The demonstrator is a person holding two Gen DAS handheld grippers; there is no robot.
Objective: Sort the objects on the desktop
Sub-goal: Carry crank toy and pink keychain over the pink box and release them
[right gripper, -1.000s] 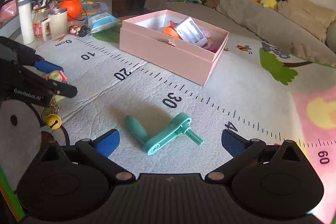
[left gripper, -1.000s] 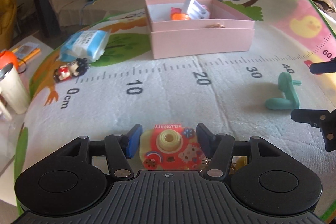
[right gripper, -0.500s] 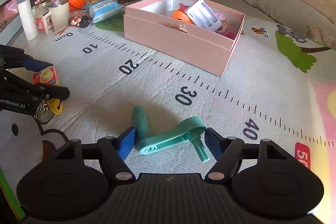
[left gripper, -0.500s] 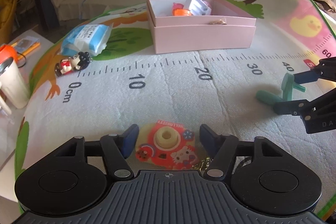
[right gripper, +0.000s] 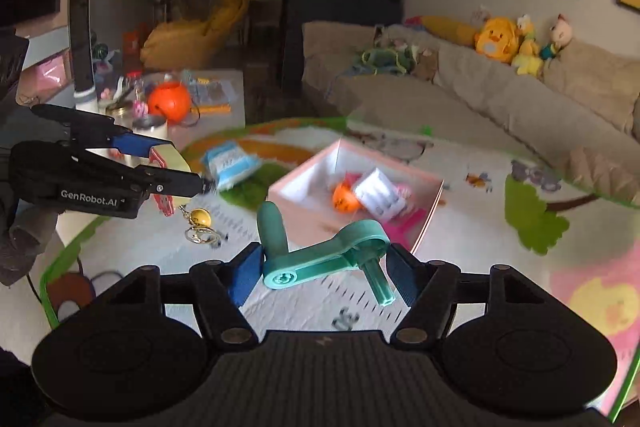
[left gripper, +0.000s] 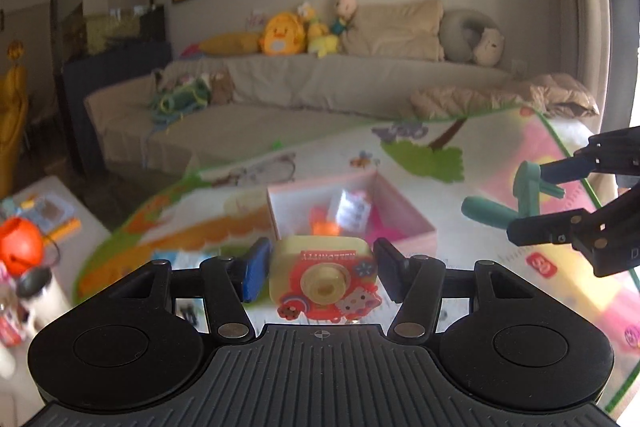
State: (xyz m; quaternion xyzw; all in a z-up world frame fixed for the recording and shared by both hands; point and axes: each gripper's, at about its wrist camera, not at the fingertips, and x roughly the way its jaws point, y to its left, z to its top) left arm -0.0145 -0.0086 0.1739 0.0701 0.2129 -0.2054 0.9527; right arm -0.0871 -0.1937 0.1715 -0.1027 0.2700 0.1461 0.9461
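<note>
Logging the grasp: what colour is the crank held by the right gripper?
Teal green all over. The crank shows best in the right wrist view, between the right gripper pads.

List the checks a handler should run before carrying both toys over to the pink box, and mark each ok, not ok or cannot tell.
1. Left hand-held gripper clamps toy camera: ok.
2. Right hand-held gripper clamps teal crank: ok.
3. Both toys lifted off the mat: ok.
4. Pink box open on top: ok.
5. Room left in box: cannot tell, blurred.
6. Dangling keychain bell clear of snags: cannot tell.
</note>
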